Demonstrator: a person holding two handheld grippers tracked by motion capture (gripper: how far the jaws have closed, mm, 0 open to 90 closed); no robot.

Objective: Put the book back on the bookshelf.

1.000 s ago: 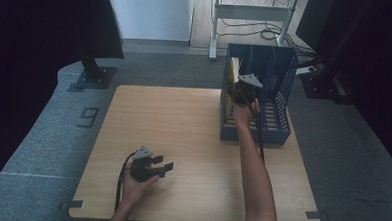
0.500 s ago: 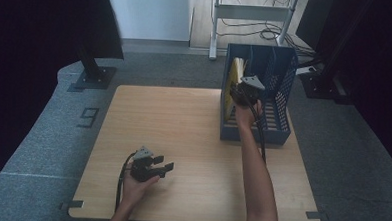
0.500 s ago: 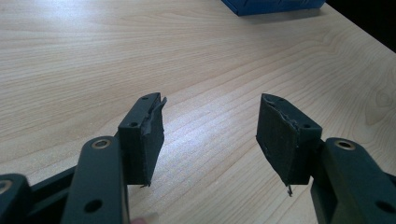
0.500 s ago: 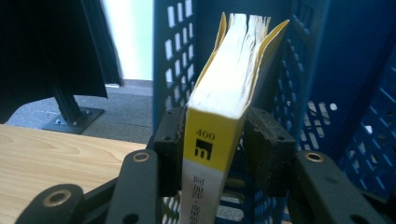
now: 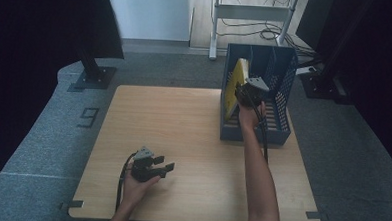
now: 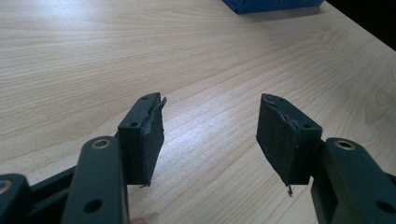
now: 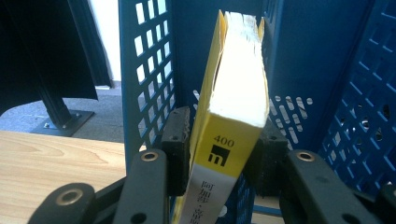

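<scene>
The right gripper (image 7: 219,154) is clamped on a yellow book (image 7: 236,98), its 2 fingers (image 7: 176,140) pressing the covers from either side near the spine end, where "400" is printed. In the high view the book (image 5: 235,84) stands tilted inside the blue perforated crate (image 5: 280,89) at the far right of the wooden counter (image 5: 183,125), leaning against the crate's left wall with the right gripper (image 5: 250,90) just beside it. The left gripper (image 6: 210,135) hovers low over bare counter near the front edge, well apart from the crate, its fingers (image 6: 142,135) spread wide and holding nothing.
</scene>
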